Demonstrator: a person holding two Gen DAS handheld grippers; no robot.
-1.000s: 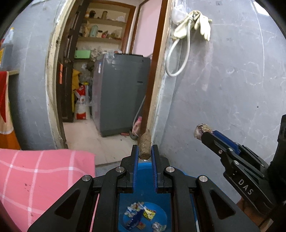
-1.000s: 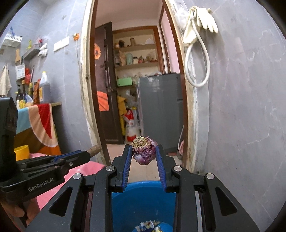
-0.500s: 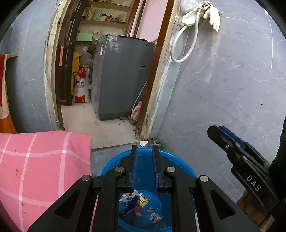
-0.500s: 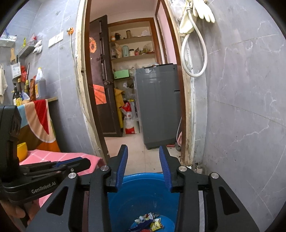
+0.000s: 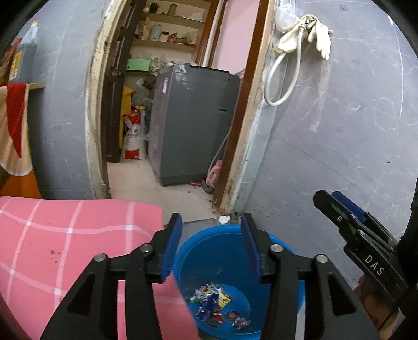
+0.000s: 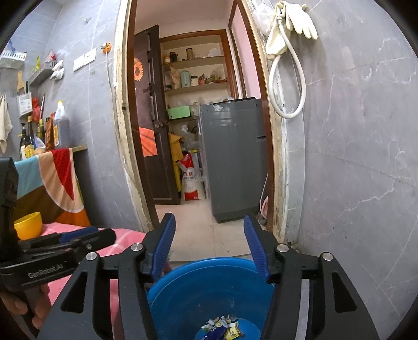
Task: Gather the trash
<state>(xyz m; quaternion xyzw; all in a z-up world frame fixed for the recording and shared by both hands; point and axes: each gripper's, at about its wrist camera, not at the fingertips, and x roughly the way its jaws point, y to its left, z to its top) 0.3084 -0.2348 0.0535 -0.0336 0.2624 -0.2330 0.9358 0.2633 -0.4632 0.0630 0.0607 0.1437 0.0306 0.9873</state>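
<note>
So we've got both grippers hanging over the blue bucket (image 5: 235, 261) right now. Our left gripper (image 5: 211, 245) has its blue-padded fingers (image 5: 171, 245) spread wide apart with nothing between them, and the bucket's opening shows right through the gap. Same deal with our right gripper (image 6: 210, 244): fingers (image 6: 257, 248) wide apart, nothing held, sitting above the bucket's near rim (image 6: 209, 264).

The trash (image 5: 216, 306) is down at the bottom of the bucket, a little heap of crumpled wrappers in blue, yellow, white and red, plus a couple of small roundish bits we can't make out. From the right wrist view we only catch the top of that pile (image 6: 222, 327) at the frame's lower edge.

The bucket stands on the floor just beside the pink checked cloth (image 5: 65, 248), which covers whatever's on our left, and near the foot of the door frame (image 5: 235, 170). A small white scrap (image 5: 224, 219) lies on the floor just past the bucket's far rim. Through the doorway there's a gray washing machine (image 5: 193, 125) and shelves (image 6: 196, 75) behind it. A white hose (image 6: 287, 86) and gloves (image 6: 297, 18) hang on the gray wall to the right. A yellow bowl (image 6: 27, 225) sits on the pink cloth.
</note>
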